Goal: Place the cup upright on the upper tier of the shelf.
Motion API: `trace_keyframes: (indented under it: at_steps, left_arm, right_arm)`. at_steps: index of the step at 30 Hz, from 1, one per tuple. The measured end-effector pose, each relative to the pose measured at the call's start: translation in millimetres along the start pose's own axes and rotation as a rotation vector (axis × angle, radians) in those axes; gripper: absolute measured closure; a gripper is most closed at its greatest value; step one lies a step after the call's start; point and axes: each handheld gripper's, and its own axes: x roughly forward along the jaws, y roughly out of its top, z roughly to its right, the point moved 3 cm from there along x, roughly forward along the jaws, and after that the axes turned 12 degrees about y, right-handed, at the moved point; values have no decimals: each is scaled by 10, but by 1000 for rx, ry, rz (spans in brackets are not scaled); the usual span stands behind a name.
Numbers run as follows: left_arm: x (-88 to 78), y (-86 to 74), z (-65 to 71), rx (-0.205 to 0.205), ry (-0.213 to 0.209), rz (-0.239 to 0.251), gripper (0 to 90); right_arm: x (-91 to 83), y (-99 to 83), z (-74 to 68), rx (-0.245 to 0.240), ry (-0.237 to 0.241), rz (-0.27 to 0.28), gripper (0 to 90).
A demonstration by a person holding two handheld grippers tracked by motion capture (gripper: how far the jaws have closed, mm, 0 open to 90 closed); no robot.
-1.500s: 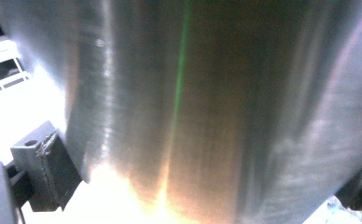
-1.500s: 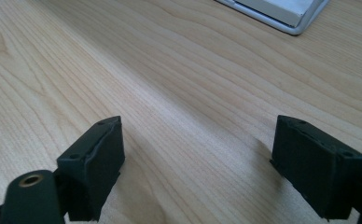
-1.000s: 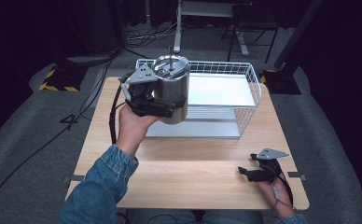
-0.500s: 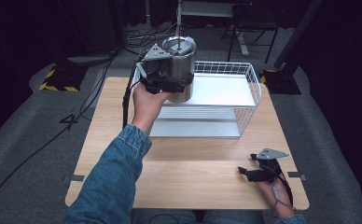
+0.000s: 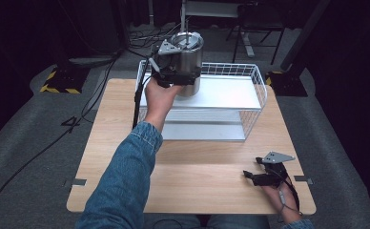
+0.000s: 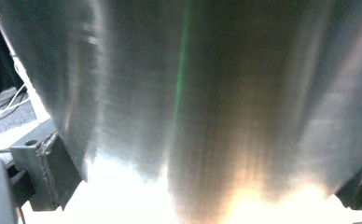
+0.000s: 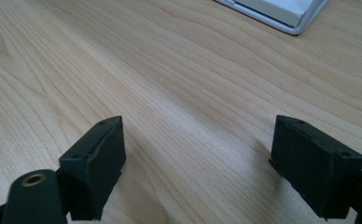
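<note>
Over the far left corner of the white wire basket (image 5: 257,78), your left gripper (image 5: 176,71) clamps the steel canister (image 5: 189,52) upright. Its own view adds brushed metal (image 6: 193,93) between the fingers. Near right, your right gripper (image 5: 262,177) rests wide open on the worktop (image 7: 179,93).

Steel canister (image 5: 189,57) farther over basket (image 5: 257,81)

One steel canister (image 5: 189,62), one wire basket (image 5: 257,78), two hand-held grippers.
</note>
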Motion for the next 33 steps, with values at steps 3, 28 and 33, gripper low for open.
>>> trace_keyframes:
  at_steps: [3,28,33]
  left_arm:
    - [96,-34,-30,-14,14,-3,37]
    - [273,-79,-41,-21,65,-34,37]
    - [292,-85,-29,-29,60,-48,37]
  right_arm:
    - [-1,0,-1,-4,2,0,192]
    - [-1,0,-5,-5,4,3,197]
    - [-1,0,-5,-5,4,3,197]
